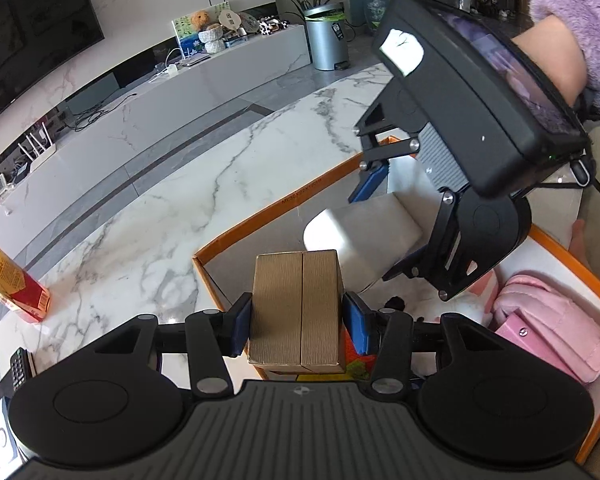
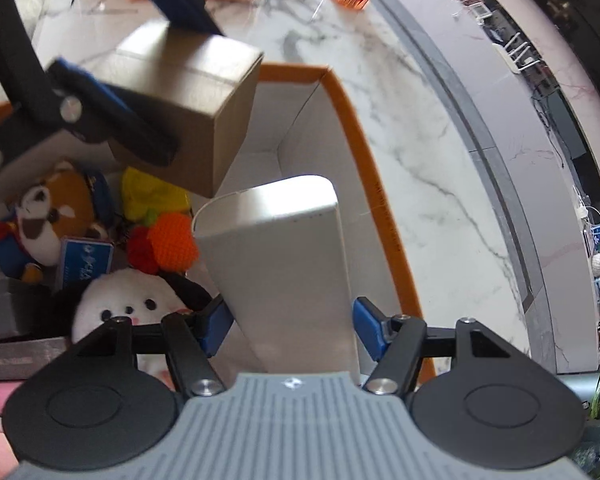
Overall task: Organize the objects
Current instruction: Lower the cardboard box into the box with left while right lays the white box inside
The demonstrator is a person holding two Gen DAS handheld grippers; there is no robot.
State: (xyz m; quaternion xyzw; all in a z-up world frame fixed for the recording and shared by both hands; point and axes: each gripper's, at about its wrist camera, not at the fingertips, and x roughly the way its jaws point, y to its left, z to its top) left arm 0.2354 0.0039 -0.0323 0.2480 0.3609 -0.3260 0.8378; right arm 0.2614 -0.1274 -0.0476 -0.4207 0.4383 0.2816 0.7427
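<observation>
1. While both hands work over an orange-rimmed cardboard tray [image 1: 276, 216] on a marble tabletop [image 1: 148, 208], the left gripper [image 1: 298, 320] clamps a gold box [image 1: 298, 308] from either side, its blue pads pressed flat against the box's left and right faces, jaws about half spread.
2. Seen from the right wrist camera, the gold box [image 2: 204, 92] hangs above the tray's near corner, clear of the tray floor, with the left gripper's black linkage reaching in from the upper left of the picture.
3. Across from it, the right gripper [image 2: 292, 330] is angled steeply downward and grips a silver-white box [image 2: 284, 256] with rounded corners; its blue pads sit against the box's two narrow sides, jaws roughly half apart.
4. From the left wrist view, the silver-white box [image 1: 364, 232] sits tilted just beyond the gold box, inside the tray's outline, with the right gripper [image 1: 384, 232] coming down from the upper right.
5. Behind that tool, a bare wrist [image 1: 556, 60] and a fluffy purple sleeve [image 1: 580, 8] show, and a phone-like screen is mounted on the tool's back.
6. Soft toys crowd the tray's other end: a white plush face [image 2: 128, 304], a red-panda plush [image 2: 52, 208] and an orange crocheted fruit [image 2: 172, 244], beside a pink pouch [image 1: 548, 328].
7. Apart from the tray, a red-and-yellow carton [image 1: 12, 284] stands on the marble tabletop.
</observation>
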